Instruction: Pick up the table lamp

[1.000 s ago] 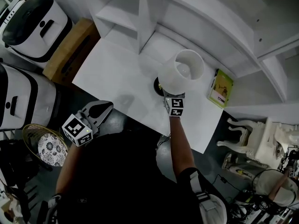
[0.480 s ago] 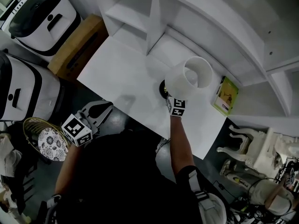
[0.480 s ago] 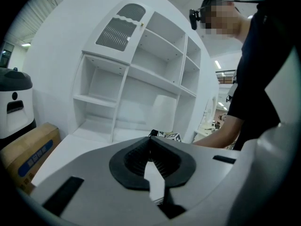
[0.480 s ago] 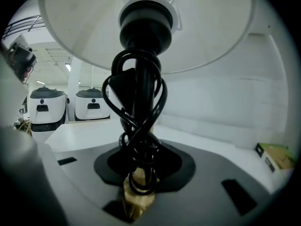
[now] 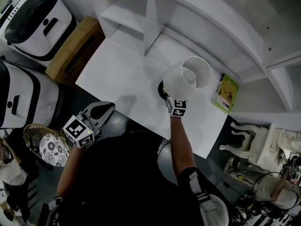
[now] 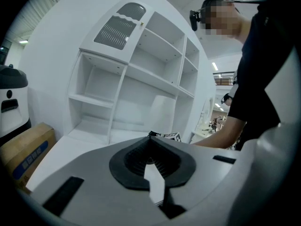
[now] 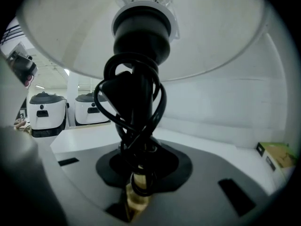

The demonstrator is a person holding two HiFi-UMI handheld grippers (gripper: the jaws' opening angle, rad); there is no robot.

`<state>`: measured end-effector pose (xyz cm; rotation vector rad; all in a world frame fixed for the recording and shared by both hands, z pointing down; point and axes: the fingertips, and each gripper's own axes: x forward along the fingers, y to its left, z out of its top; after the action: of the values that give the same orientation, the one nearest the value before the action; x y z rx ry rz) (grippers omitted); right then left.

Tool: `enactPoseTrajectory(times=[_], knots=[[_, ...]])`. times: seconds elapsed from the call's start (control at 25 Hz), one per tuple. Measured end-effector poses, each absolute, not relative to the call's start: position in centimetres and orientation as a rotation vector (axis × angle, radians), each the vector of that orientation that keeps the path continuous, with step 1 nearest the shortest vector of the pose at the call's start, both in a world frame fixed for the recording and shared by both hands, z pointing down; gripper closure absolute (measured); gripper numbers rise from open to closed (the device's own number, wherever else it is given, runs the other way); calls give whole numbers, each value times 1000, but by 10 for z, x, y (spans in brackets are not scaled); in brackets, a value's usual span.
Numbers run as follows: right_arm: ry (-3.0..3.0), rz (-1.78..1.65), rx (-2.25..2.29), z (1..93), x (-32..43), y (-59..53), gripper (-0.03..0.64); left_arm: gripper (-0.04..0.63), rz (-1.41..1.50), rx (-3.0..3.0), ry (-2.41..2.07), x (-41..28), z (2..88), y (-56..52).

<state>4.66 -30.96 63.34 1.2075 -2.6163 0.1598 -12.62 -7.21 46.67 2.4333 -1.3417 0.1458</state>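
The table lamp has a white shade [image 5: 187, 76] and a dark round base [image 5: 162, 87] and stands on the white table [image 5: 122, 79]. My right gripper [image 5: 172, 95] reaches under the shade. Its jaws are closing and sit on the brass stem [image 7: 136, 194], which has black cord [image 7: 134, 107] wound round it; the shade [image 7: 211, 32] fills the top of the right gripper view. The right gripper [image 7: 137, 185] holds the stem low, near the base. My left gripper [image 5: 104, 108] hangs off the table's near edge, jaws together and empty, and is the left gripper [image 6: 151, 147] in its own view.
A green book [image 5: 225, 93] lies on the table right of the lamp. A white shelf unit [image 5: 155, 13] stands behind. A cardboard box [image 5: 73, 51] and white appliances [image 5: 40, 18] are at left, a basket with a patterned plate [image 5: 47, 147] on the floor.
The head view shifts slightly. Both grippers and the lamp keep their places on and by the table.
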Motion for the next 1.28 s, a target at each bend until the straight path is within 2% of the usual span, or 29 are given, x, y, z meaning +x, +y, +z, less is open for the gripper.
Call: enactPoseTrajectory(times=[0.84, 1.28], knots=[[-2607, 208, 1194, 611, 47, -262, 545, 584, 52, 2498, -1280, -127, 460, -82], [-2615, 195, 1198, 567, 53, -240, 545, 584, 32, 2580, -1197, -117, 451, -97]])
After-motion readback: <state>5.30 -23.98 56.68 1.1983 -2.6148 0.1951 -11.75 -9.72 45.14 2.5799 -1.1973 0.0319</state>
